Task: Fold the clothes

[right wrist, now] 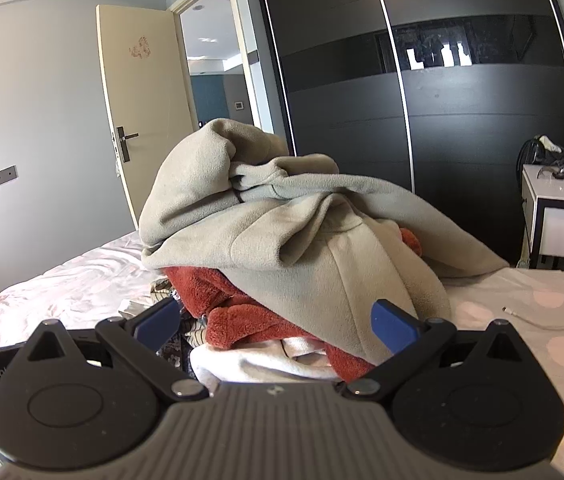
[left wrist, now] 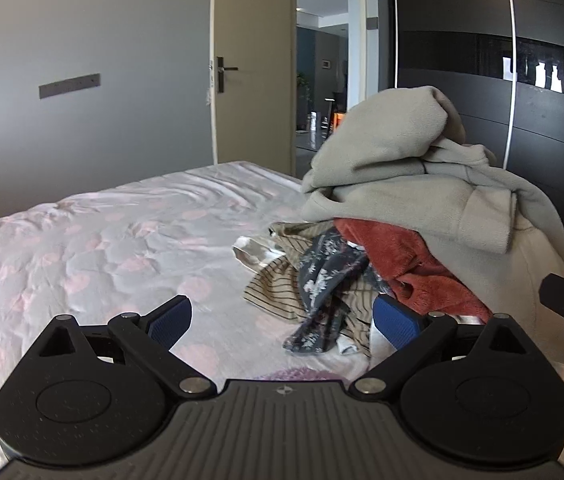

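- both tongs, left gripper (left wrist: 282,322) and right gripper (right wrist: 277,326), gape wide, holding nothing
- clothes pile (right wrist: 282,240) heaped near the bed (left wrist: 101,248) edge, probably sorting first

bare pink-dotted bed sheet (left wrist: 101,248) lies open on the left; the heaped grey fleece clothes pile (left wrist: 410,168) blocks the right.

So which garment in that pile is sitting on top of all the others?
The grey-beige fleece garment: it drapes over the rust-red fleece, the dark floral piece and the striped one.
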`<action>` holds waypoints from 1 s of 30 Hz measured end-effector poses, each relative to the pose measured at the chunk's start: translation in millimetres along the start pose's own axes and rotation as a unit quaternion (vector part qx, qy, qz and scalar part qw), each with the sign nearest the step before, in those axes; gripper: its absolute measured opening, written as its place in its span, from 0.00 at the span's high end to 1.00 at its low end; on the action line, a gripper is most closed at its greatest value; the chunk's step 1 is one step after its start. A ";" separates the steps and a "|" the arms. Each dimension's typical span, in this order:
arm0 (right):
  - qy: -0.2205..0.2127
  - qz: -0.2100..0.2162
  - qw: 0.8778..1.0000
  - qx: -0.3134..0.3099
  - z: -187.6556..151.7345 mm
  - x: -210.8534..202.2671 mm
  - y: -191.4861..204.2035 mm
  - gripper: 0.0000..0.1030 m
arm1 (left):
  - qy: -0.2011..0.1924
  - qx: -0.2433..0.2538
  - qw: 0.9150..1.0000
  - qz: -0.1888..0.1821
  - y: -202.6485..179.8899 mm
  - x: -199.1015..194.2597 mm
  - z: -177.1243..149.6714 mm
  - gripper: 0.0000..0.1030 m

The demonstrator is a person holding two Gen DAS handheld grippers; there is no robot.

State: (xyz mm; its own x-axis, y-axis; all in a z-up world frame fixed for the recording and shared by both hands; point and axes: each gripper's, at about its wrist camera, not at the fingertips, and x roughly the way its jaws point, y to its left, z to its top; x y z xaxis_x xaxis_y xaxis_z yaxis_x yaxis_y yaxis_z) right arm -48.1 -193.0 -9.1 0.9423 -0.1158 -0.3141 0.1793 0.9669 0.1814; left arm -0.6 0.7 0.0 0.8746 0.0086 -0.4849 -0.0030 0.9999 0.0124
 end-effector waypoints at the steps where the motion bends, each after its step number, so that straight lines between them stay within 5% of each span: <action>1: -0.002 -0.001 1.000 -0.002 -0.4 -0.2 1.0 0.00 | 0.000 0.001 1.000 0.001 0.3 -0.3 -0.1 0.04; 30: 0.024 0.008 0.999 -0.026 -8.2 8.1 9.6 0.01 | 0.013 0.018 1.000 0.019 4.2 -2.4 -5.3 0.06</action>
State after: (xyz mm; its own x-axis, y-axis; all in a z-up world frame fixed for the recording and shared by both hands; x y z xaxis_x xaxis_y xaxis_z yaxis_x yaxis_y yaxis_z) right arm -41.0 -182.8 -17.5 0.9303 -0.0897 -0.3557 0.1473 0.9794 0.1384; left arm -5.4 4.9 -3.4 0.8617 0.0476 -0.5051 -0.0182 0.9978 0.0630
